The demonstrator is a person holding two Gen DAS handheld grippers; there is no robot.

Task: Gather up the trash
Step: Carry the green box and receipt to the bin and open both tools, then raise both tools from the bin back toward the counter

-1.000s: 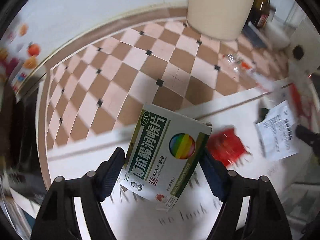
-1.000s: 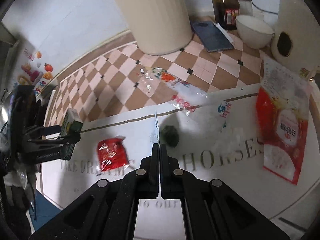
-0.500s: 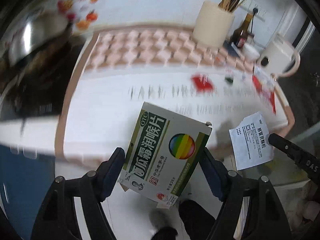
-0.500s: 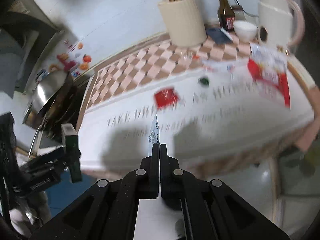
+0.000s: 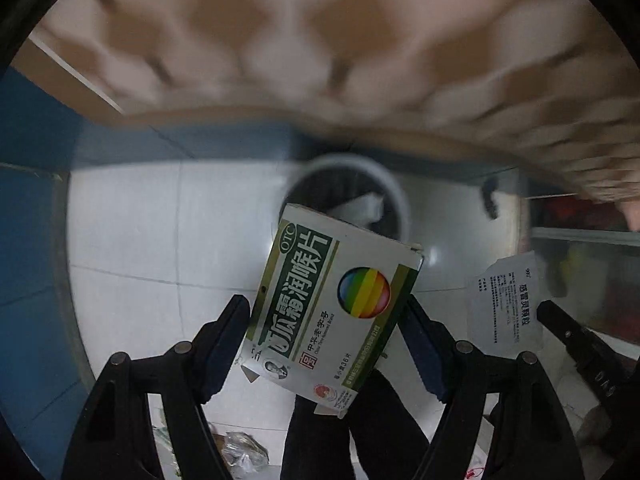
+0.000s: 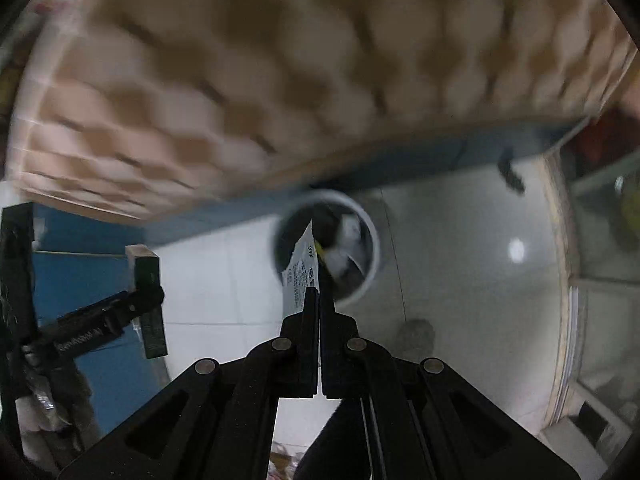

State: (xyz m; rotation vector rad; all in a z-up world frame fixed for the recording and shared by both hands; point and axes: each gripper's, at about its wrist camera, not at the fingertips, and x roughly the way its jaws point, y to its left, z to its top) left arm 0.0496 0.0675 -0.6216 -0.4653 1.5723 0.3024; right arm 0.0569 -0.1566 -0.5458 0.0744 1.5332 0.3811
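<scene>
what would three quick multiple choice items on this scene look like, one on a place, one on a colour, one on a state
1. Where is the bin?
A. on the table
B. on the floor, below the table edge
C. on a shelf

2. What colour borders the box?
A. green
B. red
C. purple

3. How is the right gripper?
A. wide open
B. shut on the leaflet
C. shut on the box

Answers:
1 B, the bin stands on white floor tiles under the checked cloth.
2 A, green bands frame the face held in the left gripper.
3 B, the jaws meet with the leaflet sticking out between them.
</scene>
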